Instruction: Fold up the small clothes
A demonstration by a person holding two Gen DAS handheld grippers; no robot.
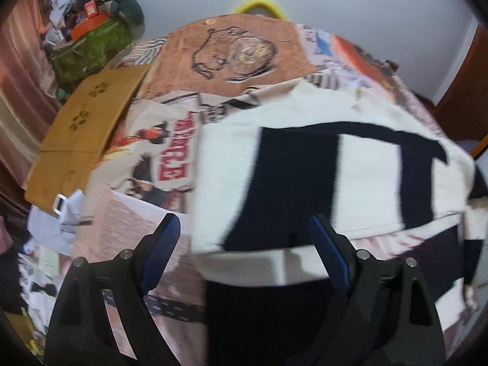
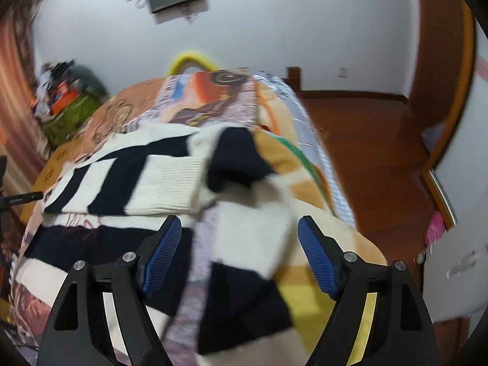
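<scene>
A cream knitted sweater with navy bands lies partly folded on the bed, its upper part doubled over the lower part. My left gripper is open and empty just above the sweater's near fold edge. In the right wrist view the same sweater spreads across the bed, with a sleeve or side panel trailing toward me. My right gripper is open and empty above that trailing part. Both views are blurred.
The bed has a printed cover and a brown blanket at the far end. A wooden board lies at the left bed edge. A cluttered green pile stands beyond. Wooden floor lies to the right.
</scene>
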